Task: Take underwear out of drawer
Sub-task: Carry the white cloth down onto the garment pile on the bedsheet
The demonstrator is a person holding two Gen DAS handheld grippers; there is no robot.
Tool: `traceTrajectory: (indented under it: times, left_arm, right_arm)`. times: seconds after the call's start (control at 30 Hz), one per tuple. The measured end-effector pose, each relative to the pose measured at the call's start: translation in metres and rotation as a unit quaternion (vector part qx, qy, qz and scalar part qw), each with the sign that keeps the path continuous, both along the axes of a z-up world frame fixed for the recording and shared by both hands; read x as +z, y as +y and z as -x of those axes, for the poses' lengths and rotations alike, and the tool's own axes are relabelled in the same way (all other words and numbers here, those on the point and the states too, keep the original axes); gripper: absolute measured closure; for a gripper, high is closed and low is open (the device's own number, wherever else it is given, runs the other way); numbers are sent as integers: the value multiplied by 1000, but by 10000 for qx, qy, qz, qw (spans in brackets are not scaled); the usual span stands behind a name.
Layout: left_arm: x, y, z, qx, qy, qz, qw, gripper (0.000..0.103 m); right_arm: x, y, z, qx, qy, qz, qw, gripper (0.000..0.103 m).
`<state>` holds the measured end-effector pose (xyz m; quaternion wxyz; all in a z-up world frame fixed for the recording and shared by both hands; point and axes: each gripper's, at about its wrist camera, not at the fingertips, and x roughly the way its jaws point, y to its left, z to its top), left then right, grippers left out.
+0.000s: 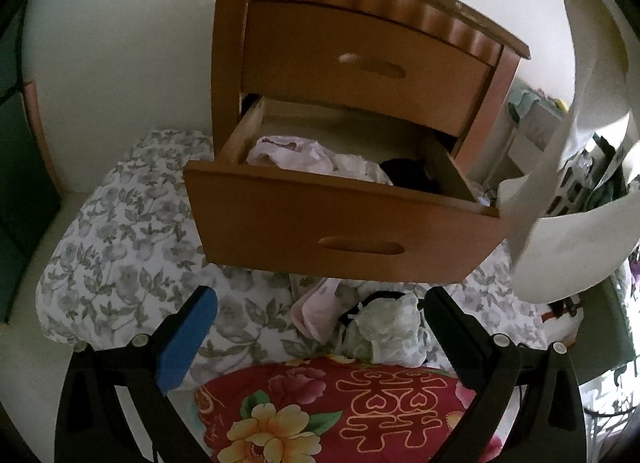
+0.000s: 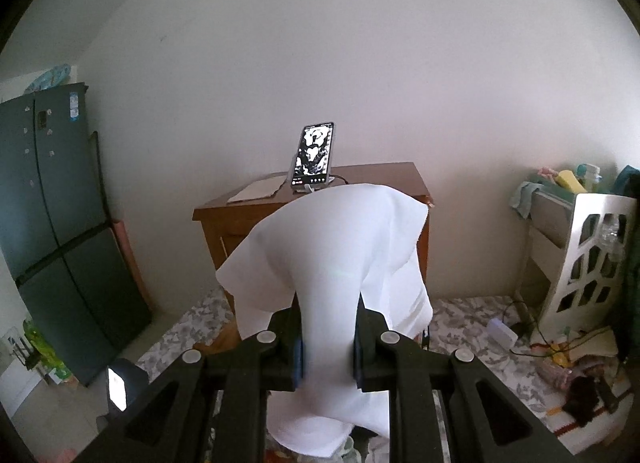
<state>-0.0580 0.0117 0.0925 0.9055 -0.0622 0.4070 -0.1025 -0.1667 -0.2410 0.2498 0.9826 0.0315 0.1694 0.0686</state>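
A wooden nightstand stands with its lower drawer pulled out. Pale pink underwear and a black piece lie inside it. My left gripper hangs open in front of the drawer, above a pink piece and a white-and-black lace piece lying on the bedding. My right gripper is shut on white underwear, which drapes over its fingers and hides the drawer in the right wrist view. The same white underwear hangs at the right of the left wrist view.
A phone stands propped on the nightstand top. Grey floral bedding and a red flowered quilt lie below. A dark fridge stands at the left, a white rack with clutter and cables at the right.
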Motion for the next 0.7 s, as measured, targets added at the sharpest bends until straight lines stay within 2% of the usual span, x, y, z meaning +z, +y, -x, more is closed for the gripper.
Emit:
traceTrajectory:
  times: [0.33, 0.7]
  left_arm:
    - [10, 9, 12, 60, -204, 193, 9996, 0]
    - [15, 17, 17, 152, -315, 306, 9989, 0]
  right_arm:
    - [-34, 5, 14, -25, 553, 162, 9983, 84]
    - [-98, 27, -12, 239, 1418, 289, 9892, 84]
